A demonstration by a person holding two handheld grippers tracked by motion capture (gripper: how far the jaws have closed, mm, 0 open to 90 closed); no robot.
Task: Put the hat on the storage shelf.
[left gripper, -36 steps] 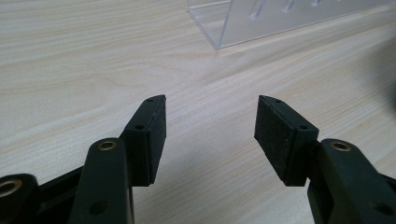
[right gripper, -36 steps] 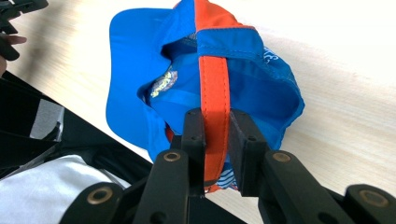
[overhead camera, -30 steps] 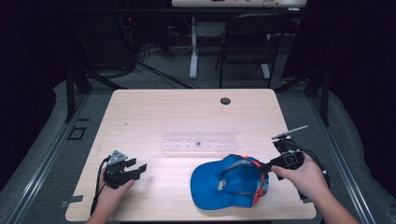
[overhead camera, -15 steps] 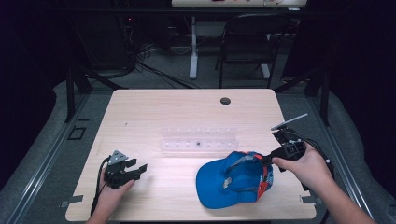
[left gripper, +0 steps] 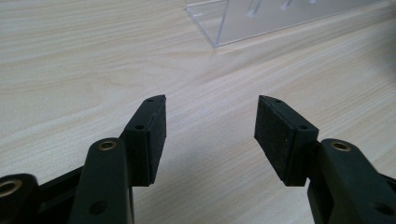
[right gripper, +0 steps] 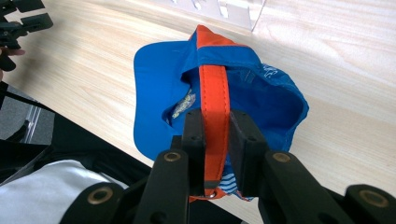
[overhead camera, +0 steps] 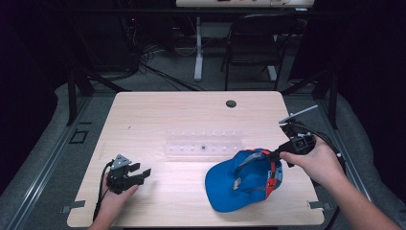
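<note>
A blue cap (overhead camera: pixel 239 184) with an orange back strap (right gripper: pixel 214 100) hangs tilted over the table's front right, its brim still low near the wood. My right gripper (overhead camera: pixel 276 154) is shut on that orange strap, and in the right gripper view the jaws (right gripper: pixel 215 140) squeeze the strap between the pads. My left gripper (overhead camera: pixel 141 171) rests at the front left of the table, open, with bare wood between its fingers (left gripper: pixel 210 130).
A clear plastic rack (overhead camera: pixel 203 143) lies across the middle of the table, its corner (left gripper: pixel 224 21) ahead of the left gripper. A dark round grommet (overhead camera: pixel 231 103) sits near the far edge. A chair (overhead camera: pixel 253 48) stands behind the table.
My right gripper has risen and drawn right with the strap, lifting the back of the cap off the table. The left gripper has stayed put.
</note>
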